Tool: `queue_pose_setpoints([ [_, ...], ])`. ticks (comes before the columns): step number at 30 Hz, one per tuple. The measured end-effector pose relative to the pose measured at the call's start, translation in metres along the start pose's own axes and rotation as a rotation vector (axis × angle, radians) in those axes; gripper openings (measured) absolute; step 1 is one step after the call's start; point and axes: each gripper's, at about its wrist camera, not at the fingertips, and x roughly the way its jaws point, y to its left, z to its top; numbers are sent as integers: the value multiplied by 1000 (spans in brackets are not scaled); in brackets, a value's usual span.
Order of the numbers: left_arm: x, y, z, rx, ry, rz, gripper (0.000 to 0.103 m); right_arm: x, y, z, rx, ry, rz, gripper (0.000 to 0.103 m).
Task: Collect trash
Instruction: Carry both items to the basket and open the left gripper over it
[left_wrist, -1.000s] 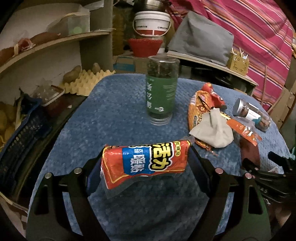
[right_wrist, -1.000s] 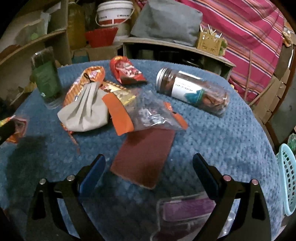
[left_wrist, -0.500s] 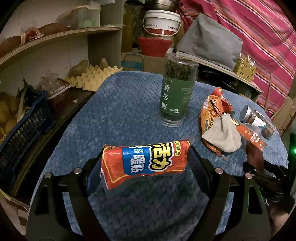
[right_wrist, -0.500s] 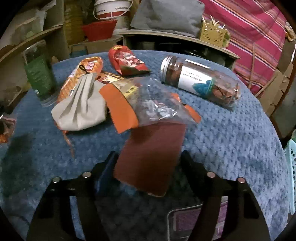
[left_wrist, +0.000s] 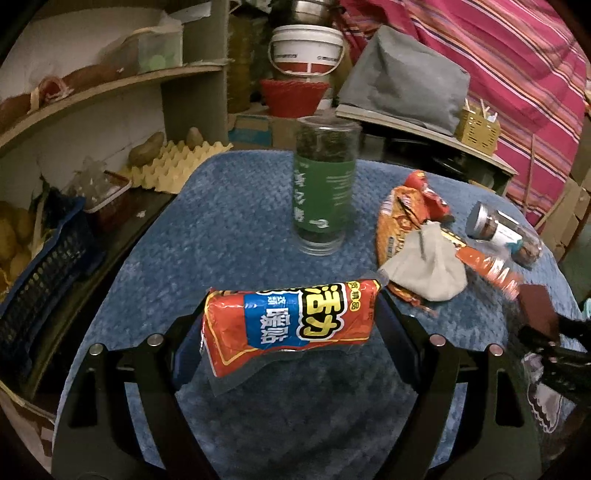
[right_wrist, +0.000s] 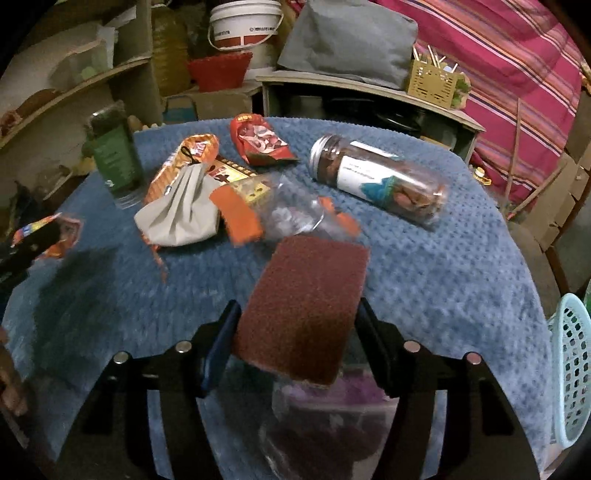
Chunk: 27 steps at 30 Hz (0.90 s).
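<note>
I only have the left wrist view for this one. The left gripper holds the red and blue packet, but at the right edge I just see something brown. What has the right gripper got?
Observer: The right gripper is closed on a brown scouring pad, one finger on each side edge. Its jaws have just been closing.
Operator: Anything underneath it?
Observer: A clear container with something purple inside lies on the blue cloth, directly below the pad.
Operator: Any bin nearby?
Observer: A light blue perforated basket shows past the table's right edge.
</note>
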Motion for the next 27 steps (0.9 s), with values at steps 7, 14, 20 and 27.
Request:
queue_pose_setpoints([
  [7,-14,-31,-10,49,-2,-61,81,-25,-43,-24,15,-10,-12,63],
  [14,-32,-75,-26,88,-10,-97,81,-41,-91,-39,65,-60,-3,63],
  [20,-48,-118,-36,131,-9,-139,81,-59,-129,-47,89,-118,-29,63],
  [27,-65,-203,-32,221,-40,-218,81,-92,-213,-64,169,-166,-143,63],
])
